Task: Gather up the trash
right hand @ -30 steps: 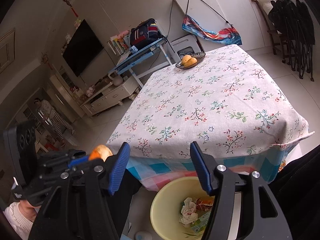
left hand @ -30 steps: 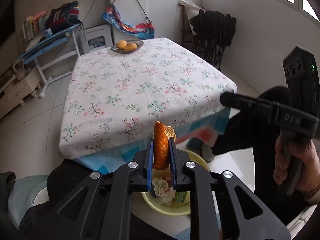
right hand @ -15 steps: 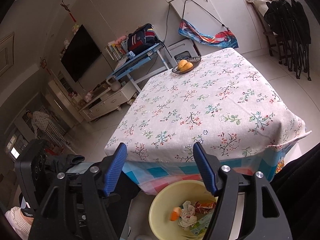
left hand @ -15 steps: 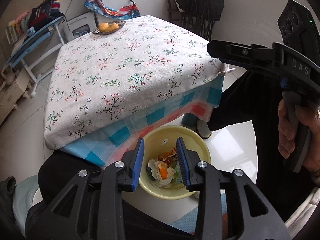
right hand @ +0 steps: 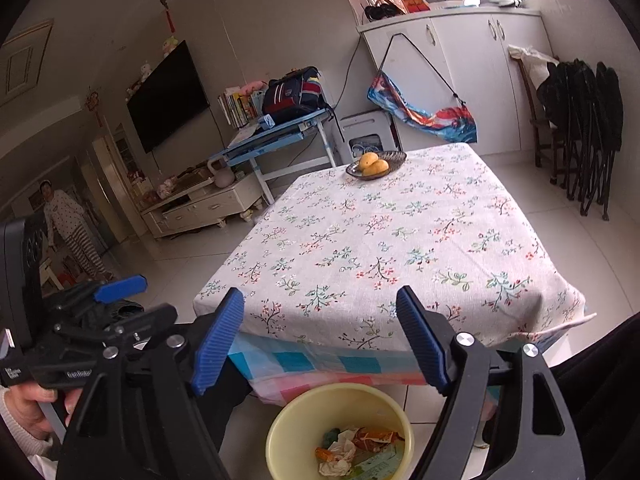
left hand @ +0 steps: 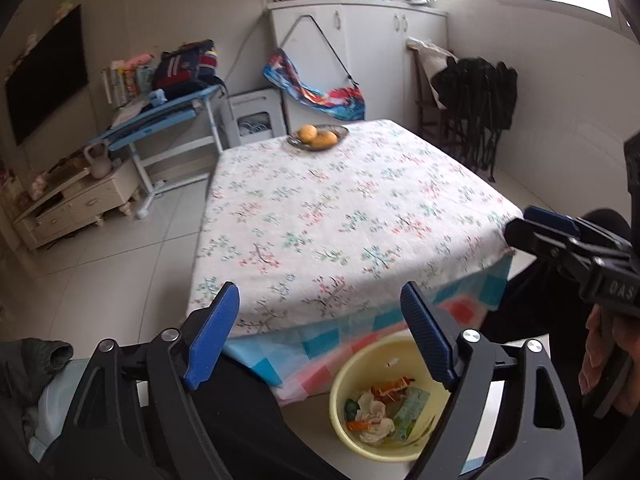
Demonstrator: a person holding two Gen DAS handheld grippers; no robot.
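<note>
A yellow trash bin (left hand: 340, 384) (right hand: 280, 432) stands on the floor by the near edge of the table. It holds crumpled tissue (left hand: 372, 412) (right hand: 336, 456), wrappers and orange peel (left hand: 360, 425) (right hand: 324, 455). My left gripper (left hand: 320, 336) hovers above the bin and the table's edge, its jaws opening wide with nothing between them. My right gripper (right hand: 320, 336) is above the bin too, jaws opening, nothing between its blue pads. Each gripper shows at the side of the other's view, the right gripper (left hand: 560, 236) and the left gripper (right hand: 116, 292).
The table (left hand: 352, 216) (right hand: 400, 240) wears a floral cloth; a dish of yellow fruit (left hand: 318, 138) (right hand: 374, 166) sits at its far end. Beyond are a blue desk (right hand: 272, 136), a TV stand (right hand: 200, 204), white cabinets, and black folded chairs (right hand: 580, 136). A person (right hand: 68, 228) stands far left.
The left gripper let go of the orange peel, which dropped into the bin, then opened wide and rose. The right gripper's jaws widened a little.
</note>
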